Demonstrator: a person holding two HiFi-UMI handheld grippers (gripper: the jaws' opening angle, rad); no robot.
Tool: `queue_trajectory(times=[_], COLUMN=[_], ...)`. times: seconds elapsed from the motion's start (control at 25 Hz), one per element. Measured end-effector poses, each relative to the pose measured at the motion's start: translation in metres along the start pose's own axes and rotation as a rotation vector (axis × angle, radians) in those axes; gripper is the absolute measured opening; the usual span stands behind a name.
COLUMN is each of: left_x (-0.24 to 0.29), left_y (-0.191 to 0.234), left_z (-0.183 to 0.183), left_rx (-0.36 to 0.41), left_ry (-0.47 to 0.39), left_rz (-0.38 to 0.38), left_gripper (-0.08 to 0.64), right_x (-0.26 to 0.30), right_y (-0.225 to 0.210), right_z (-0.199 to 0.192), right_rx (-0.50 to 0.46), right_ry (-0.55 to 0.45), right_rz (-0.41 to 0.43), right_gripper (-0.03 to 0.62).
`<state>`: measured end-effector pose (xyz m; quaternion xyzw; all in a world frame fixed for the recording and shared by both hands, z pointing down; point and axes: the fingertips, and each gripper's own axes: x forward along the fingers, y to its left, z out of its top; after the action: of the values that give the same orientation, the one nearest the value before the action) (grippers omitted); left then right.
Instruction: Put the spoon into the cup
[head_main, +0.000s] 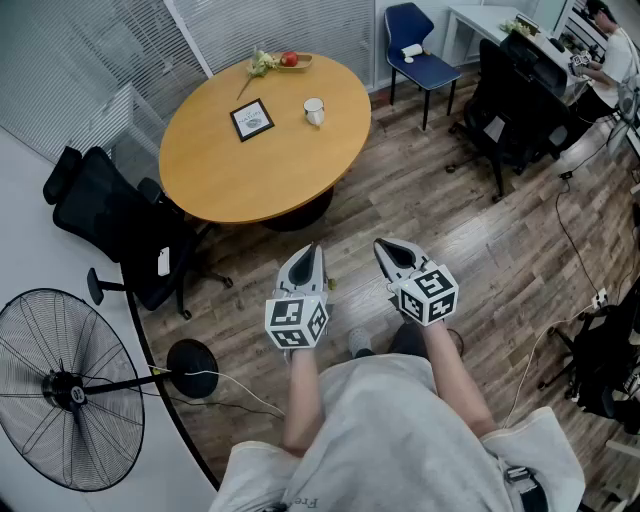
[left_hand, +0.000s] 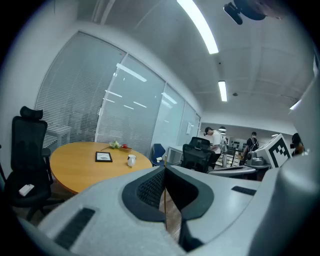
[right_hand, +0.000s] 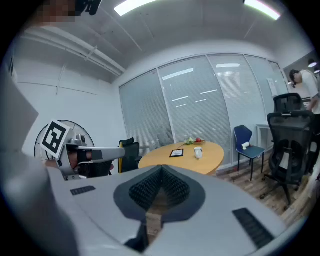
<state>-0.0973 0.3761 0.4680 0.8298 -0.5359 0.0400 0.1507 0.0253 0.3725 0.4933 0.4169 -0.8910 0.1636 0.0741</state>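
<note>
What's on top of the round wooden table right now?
A white cup, a framed card and a dish of greens with something red. The cup's inside can't be seen.

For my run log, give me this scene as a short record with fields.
left gripper: shut, empty, over the floor
right gripper: shut, empty, beside it
cup: white, on the round table near a framed picture
spoon: too small to tell
task stage: not begun, both grippers short of the table
</note>
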Motion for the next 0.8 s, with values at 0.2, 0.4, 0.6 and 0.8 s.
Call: queue_trajectory(times=[0.2, 0.4, 0.6, 0.8], left_x=[0.000, 0.000, 0.011, 0.030], left_y=[0.008, 0.015, 0.025, 0.033], left_z=[0.004, 0.010, 0.004, 0.002], left_rx=[0.004, 0.007, -0.030, -0.040], left_ry=[-0.015, -0.027, -0.016, 0.001], left_rz=[-0.009, -0.022, -0.037, -0.031], left_gripper=[0.008, 0.008, 0.008, 0.008], right_x=[0.006, 0.006, 0.005, 0.009], right_y=[0.002, 0.003, -0.001, -0.027], right_z=[0.001, 0.002, -0.003, -0.003], right_rx=[0.008, 0.011, 0.012, 0.058], right_ry=[-0.004, -0.009, 0.011, 0.006], right_rz=[-0.003, -0.021, -0.020, -0.048], right_gripper=[-0.003, -0.003, -0.003, -0.003])
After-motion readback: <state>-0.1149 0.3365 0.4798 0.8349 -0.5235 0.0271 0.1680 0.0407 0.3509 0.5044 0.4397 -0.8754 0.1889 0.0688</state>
